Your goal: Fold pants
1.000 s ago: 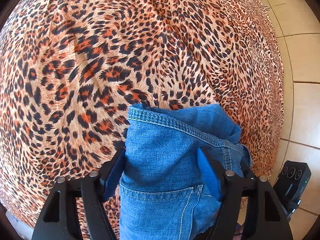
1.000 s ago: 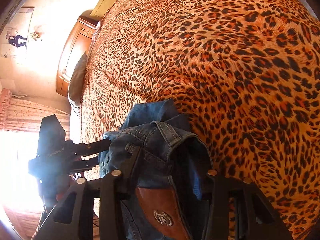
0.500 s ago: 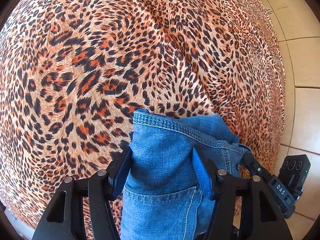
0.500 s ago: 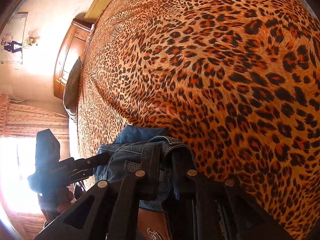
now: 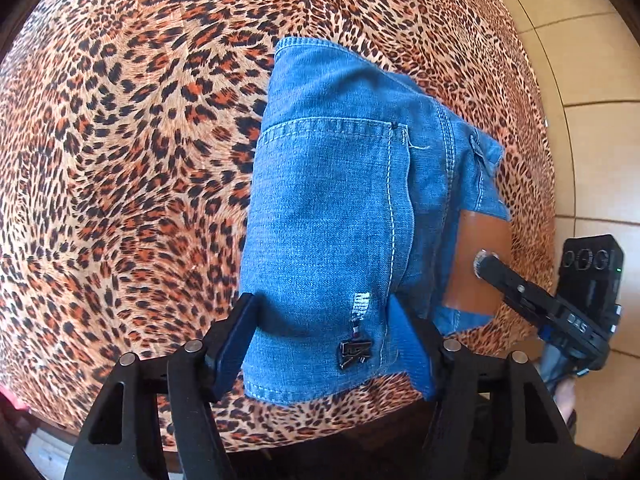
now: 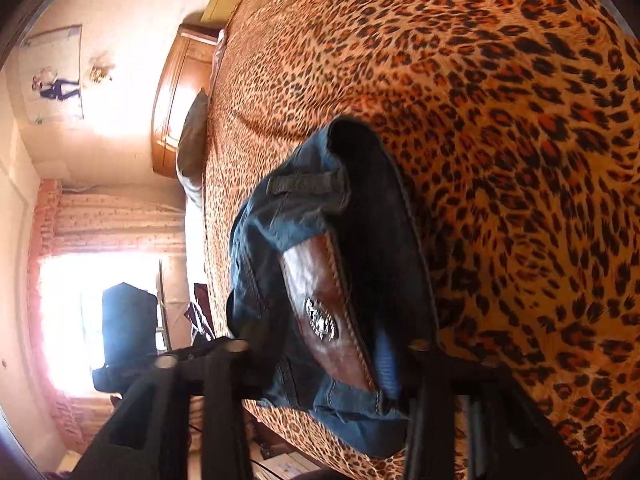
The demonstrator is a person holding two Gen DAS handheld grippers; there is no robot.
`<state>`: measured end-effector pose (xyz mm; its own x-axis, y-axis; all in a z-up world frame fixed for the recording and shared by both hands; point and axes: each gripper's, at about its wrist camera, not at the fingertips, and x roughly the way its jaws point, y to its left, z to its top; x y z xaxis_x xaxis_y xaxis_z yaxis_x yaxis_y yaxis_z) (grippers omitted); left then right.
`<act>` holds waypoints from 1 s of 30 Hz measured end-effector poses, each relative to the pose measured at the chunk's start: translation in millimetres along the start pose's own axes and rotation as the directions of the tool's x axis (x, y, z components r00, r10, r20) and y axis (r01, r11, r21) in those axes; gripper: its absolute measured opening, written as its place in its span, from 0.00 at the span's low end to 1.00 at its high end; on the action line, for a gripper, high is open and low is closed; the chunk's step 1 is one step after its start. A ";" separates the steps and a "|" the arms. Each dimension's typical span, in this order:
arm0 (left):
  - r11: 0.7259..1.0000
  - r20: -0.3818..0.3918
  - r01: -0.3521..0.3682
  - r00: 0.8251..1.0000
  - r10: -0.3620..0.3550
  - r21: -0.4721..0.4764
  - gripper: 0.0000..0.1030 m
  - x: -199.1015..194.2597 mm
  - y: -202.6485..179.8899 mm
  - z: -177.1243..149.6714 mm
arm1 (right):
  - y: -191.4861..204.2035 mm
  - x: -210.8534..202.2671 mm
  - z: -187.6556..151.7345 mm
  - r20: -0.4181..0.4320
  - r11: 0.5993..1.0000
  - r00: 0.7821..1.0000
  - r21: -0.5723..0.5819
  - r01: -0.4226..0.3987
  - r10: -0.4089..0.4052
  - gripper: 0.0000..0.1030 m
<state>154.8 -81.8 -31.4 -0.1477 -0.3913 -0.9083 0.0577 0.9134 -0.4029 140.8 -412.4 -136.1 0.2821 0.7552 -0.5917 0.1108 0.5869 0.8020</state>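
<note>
The blue denim pants (image 5: 332, 208) lie in a compact folded bundle on the leopard-print bedspread (image 5: 120, 140), back pocket up, brown leather waist patch (image 5: 480, 264) at the right. My left gripper (image 5: 320, 340) is open, its fingers either side of the bundle's near edge. My right gripper (image 6: 328, 356) is open too, straddling the waistband end with the patch (image 6: 320, 304) between its fingers. The right gripper also shows in the left wrist view (image 5: 532, 296), its tip over the patch.
The bed edge runs close in front of both grippers. Tiled floor (image 5: 592, 80) lies right of the bed. A wooden headboard (image 6: 180, 92) and a grey pillow (image 6: 192, 136) are at the far end, a bright window (image 6: 80, 312) to the left.
Both grippers have opened and let go of the pants. The bundle, held bunched in both before, now lies flat on the bed, and both grippers have drawn back toward the bed edge.
</note>
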 end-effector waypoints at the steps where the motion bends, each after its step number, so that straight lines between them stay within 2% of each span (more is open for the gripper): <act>1: 1.000 0.004 -0.009 1.000 0.009 0.001 0.62 -0.2 1.2 -4.1 | 6.6 -4.9 -9.0 0.007 1.000 1.000 -0.021 -0.002 0.002 0.06; 4: 0.999 -0.021 -0.043 0.999 0.043 -0.008 0.63 17.0 11.3 -11.7 | -4.3 -10.2 -30.9 0.013 1.000 1.000 0.023 0.001 -0.001 0.06; 5: 0.999 -0.035 -0.049 0.998 0.048 -0.009 0.66 27.2 15.6 -11.6 | -17.2 -6.7 -36.6 0.008 0.998 1.000 0.056 0.018 -0.018 0.09; 6: 0.998 -0.046 -0.069 0.997 0.068 -0.011 0.73 36.7 19.0 -11.1 | -31.3 0.8 -40.9 -0.005 0.995 0.999 0.092 0.034 -0.034 0.11; 8: 0.998 -0.065 -0.050 0.997 0.047 -0.046 0.75 44.8 23.0 -11.4 | -49.4 13.4 -45.5 -0.009 0.987 0.998 0.144 0.064 -0.064 0.15; 10: 0.999 -0.064 -0.025 0.998 0.023 -0.036 0.72 36.7 21.4 -11.1 | -48.2 10.2 -44.2 0.015 0.984 0.999 0.173 0.035 -0.039 0.18; 11: 1.000 -0.055 -0.020 0.998 0.019 -0.014 0.70 29.1 20.1 -12.7 | -43.2 6.4 -42.8 0.020 0.986 0.999 0.163 0.040 -0.044 0.22; 12: 1.000 -0.036 -0.025 0.999 0.026 0.015 0.65 16.4 21.0 -16.7 | -35.9 1.3 -42.2 0.015 0.989 0.998 0.133 0.057 -0.059 0.22; 14: 0.996 0.023 -0.027 0.999 0.025 0.080 0.62 -8.9 10.9 -21.0 | -21.9 -13.6 -35.8 0.045 0.994 0.995 0.073 0.087 -0.091 0.24; 15: 0.994 0.067 -0.023 0.998 0.017 0.104 0.62 -23.2 5.8 -22.5 | -16.2 -23.5 -31.1 0.078 0.995 0.993 0.056 0.085 -0.090 0.26; 17: 0.988 0.155 -0.030 0.988 0.006 0.149 0.64 -47.6 -7.2 -20.5 | -6.1 -38.8 -17.8 0.147 0.996 0.986 0.038 0.076 -0.080 0.42; 19: 0.978 0.220 -0.085 0.975 0.042 0.192 0.69 -58.1 -21.2 -1.0 | 1.3 -40.9 1.5 0.189 0.996 0.978 0.027 0.084 -0.087 0.48; 21: 0.976 0.250 -0.137 0.964 0.092 0.168 0.68 -54.4 -21.5 21.1 | 4.5 -30.6 22.7 0.210 0.995 0.973 0.034 0.095 -0.100 0.48; 24: 0.995 0.200 -0.081 0.977 0.068 0.057 0.68 -30.3 -21.3 57.1 | 5.1 -11.7 46.8 0.224 0.990 0.965 0.072 0.124 -0.137 0.47; 25: 0.996 0.193 -0.089 0.978 0.082 0.028 0.68 -23.7 -22.9 70.0 | 6.3 -4.3 54.1 0.225 0.987 0.962 0.077 0.141 -0.155 0.45; 26: 0.993 0.186 -0.119 0.976 0.116 0.005 0.66 -15.8 -22.7 79.2 | 5.8 -4.1 54.6 0.225 0.986 0.961 0.057 0.153 -0.163 0.22; 27: 0.990 0.180 -0.142 0.974 0.140 -0.006 0.65 -7.5 -22.8 85.7 | 12.7 -2.3 58.7 0.236 0.982 0.954 0.016 0.186 -0.185 0.05; 29: 0.984 0.170 -0.180 0.969 0.179 -0.010 0.65 10.1 -23.6 93.0 | 17.9 0.1 59.1 0.260 0.963 0.932 -0.024 0.269 -0.253 0.03; 30: 0.982 0.162 -0.190 0.968 0.189 -0.010 0.65 18.4 -25.0 97.2 | 12.9 8.1 64.4 0.238 0.957 0.931 -0.021 0.288 -0.275 0.03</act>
<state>246.6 -122.8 -49.0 0.0282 -0.2247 -0.9740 0.0751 0.9721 -0.2221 205.9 -417.4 -125.3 0.4595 0.4723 -0.7522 0.1672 0.7858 0.5954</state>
